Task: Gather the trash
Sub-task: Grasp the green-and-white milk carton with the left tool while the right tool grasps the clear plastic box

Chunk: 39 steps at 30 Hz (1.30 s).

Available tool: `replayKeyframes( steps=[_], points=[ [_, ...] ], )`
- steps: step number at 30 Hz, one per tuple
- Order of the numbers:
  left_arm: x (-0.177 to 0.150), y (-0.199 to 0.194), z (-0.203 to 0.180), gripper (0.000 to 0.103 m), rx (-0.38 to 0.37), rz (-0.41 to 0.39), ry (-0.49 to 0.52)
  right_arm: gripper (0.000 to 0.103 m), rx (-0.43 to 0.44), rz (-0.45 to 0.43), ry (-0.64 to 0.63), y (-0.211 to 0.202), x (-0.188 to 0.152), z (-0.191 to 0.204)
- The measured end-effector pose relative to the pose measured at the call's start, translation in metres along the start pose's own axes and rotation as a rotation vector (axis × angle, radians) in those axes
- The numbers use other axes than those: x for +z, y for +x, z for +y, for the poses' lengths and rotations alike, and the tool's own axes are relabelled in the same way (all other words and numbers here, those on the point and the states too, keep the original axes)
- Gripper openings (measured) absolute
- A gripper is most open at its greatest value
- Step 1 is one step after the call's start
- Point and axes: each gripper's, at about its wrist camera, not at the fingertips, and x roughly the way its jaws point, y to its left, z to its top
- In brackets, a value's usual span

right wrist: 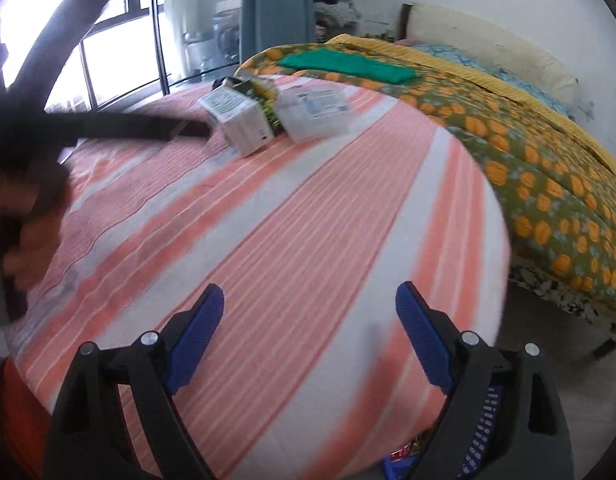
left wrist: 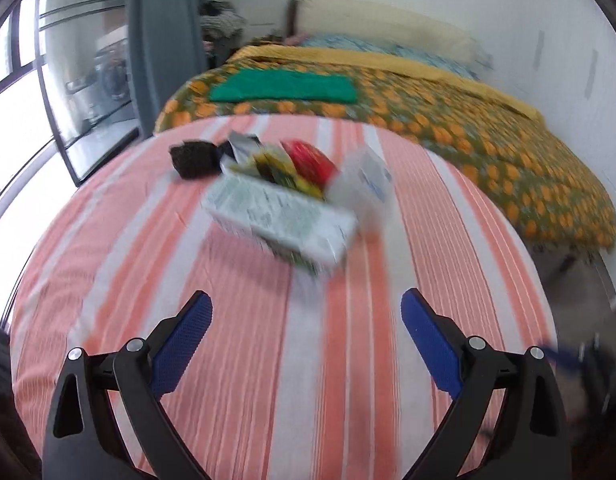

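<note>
A pile of trash lies on the pink-and-white striped table cover [left wrist: 267, 360]. It holds a white printed carton [left wrist: 279, 216], a red wrapper [left wrist: 310, 162], a yellow-green wrapper [left wrist: 271, 168], a clear plastic box [left wrist: 366, 182] and a black crumpled piece [left wrist: 193, 158]. My left gripper [left wrist: 305, 320] is open and empty, just short of the carton. My right gripper [right wrist: 310, 308] is open and empty, well back from the pile; in its view the carton [right wrist: 237, 114] and the plastic box [right wrist: 316, 114] lie far ahead. The left gripper's dark blurred arm [right wrist: 119, 124] reaches toward the carton.
A bed with an orange-flowered green blanket [left wrist: 488, 140] stands right of the table, a folded green cloth [left wrist: 283, 86] on it. A blue perforated basket [right wrist: 482, 432] shows below the table edge at lower right. Windows [left wrist: 15, 92] and a curtain [left wrist: 167, 40] are at the left.
</note>
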Motion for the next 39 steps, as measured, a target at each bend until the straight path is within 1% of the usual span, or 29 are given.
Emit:
replayKeyframes(
  steps=[2,5,7,9,11,13,14,15,16,17,18,21,23,25,27,29,31,32,33,34,39],
  points=[
    [0.022,0.012,-0.004,0.094,0.029,-0.013,-0.043,0.085,0.002,0.012,-0.014,0.006,0.000,0.004],
    [0.043,0.033,-0.016,0.094,0.087,-0.011,-0.046,0.085,0.000,0.009,-0.011,0.008,0.000,0.006],
    [0.048,0.048,-0.019,0.094,0.130,0.000,-0.029,0.085,-0.003,0.004,0.003,0.010,0.001,0.001],
    [0.044,0.056,-0.016,0.094,0.162,0.018,-0.013,0.085,-0.005,0.001,0.015,0.010,0.003,-0.003],
    [0.035,0.055,-0.003,0.094,0.157,0.019,-0.021,0.085,-0.005,-0.004,0.024,0.008,0.003,-0.007],
    [0.024,0.045,0.013,0.098,0.131,0.007,-0.038,0.085,0.000,-0.005,0.031,0.008,0.004,-0.009],
    [0.018,0.038,0.024,0.098,0.136,0.000,-0.047,0.085,0.004,-0.007,0.034,0.007,0.005,-0.010],
    [0.012,0.032,0.035,0.098,0.156,0.000,-0.053,0.085,0.010,-0.007,0.036,0.007,0.005,-0.010],
    [0.007,0.029,0.043,0.098,0.158,0.001,-0.058,0.085,0.014,-0.007,0.037,0.007,0.005,-0.010],
    [0.002,0.026,0.053,0.098,0.151,0.005,-0.071,0.085,0.018,-0.006,0.036,0.007,0.005,-0.009],
    [-0.002,0.022,0.063,0.098,0.122,-0.001,-0.091,0.085,0.022,-0.005,0.031,0.007,0.005,-0.007],
    [0.001,0.014,0.069,0.098,0.113,-0.006,-0.113,0.085,0.027,0.000,0.012,0.009,0.004,-0.001],
    [0.010,0.015,0.065,0.098,0.069,-0.002,-0.129,0.085,0.033,0.009,0.003,0.011,0.003,0.003],
    [0.022,0.023,0.062,0.098,0.055,0.017,-0.177,0.085,0.035,0.014,-0.011,0.012,0.001,0.008],
    [0.030,0.038,0.059,0.098,0.082,0.039,-0.214,0.085,0.039,0.014,-0.021,0.011,-0.001,0.012],
    [0.035,0.057,0.054,0.098,0.112,0.084,-0.232,0.085,0.042,0.015,-0.029,0.010,-0.003,0.015],
    [0.032,0.069,0.050,0.098,0.174,0.115,-0.217,0.085,0.042,0.021,-0.032,0.010,-0.005,0.015],
    [0.027,0.070,0.048,0.098,0.197,0.115,-0.203,0.085,0.040,0.025,-0.031,0.010,-0.007,0.014],
    [0.024,0.067,0.048,0.098,0.193,0.097,-0.201,0.085,0.039,0.026,-0.029,0.009,-0.008,0.013],
    [0.019,0.062,0.049,0.098,0.209,0.089,-0.191,0.085,0.039,0.027,-0.024,0.009,-0.008,0.012],
    [0.002,0.039,0.067,0.099,0.192,0.092,-0.121,0.085,0.040,0.023,-0.009,0.004,-0.008,0.006]
  ],
)
